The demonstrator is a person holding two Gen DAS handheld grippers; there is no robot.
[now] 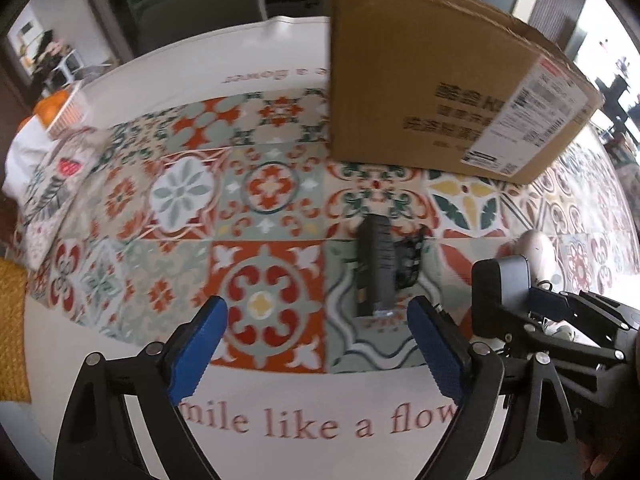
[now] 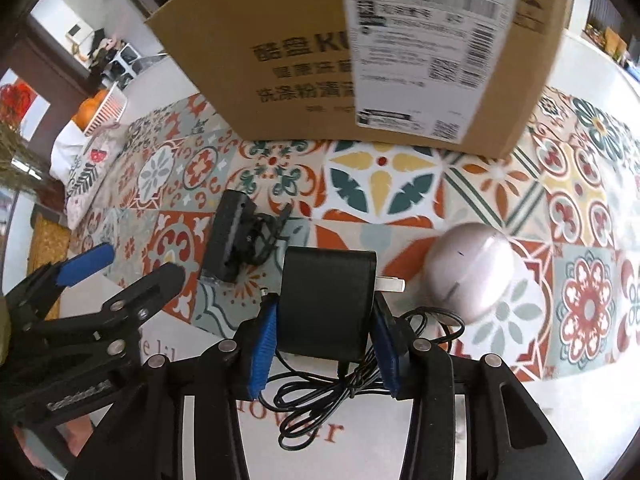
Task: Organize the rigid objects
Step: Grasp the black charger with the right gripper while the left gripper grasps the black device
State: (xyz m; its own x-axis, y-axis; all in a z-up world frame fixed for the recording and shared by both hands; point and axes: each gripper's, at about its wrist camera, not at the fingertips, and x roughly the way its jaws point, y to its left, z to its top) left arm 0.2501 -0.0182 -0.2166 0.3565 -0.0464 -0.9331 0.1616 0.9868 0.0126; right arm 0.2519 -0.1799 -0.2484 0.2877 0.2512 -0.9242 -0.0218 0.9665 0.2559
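The right gripper (image 2: 326,344) clamped the black power adapter (image 2: 326,300), prongs pointing to three o'clock. The left gripper (image 1: 318,344) gaped empty; the black webcam (image 1: 376,268) lay lengthwise, twelve-to-six, at one o'clock of it on the tablecloth (image 1: 180,200).

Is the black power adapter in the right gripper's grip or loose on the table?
Gripped: the right gripper has both blue pads pressed against the black power adapter.

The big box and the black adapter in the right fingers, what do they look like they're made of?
The box looks like brown corrugated cardboard: matte, with fluted edges, printed text and a paper shipping label. The adapter looks like hard moulded plastic, smooth matte black, with a metal prong on its side and a thin, probably rubbery cable.
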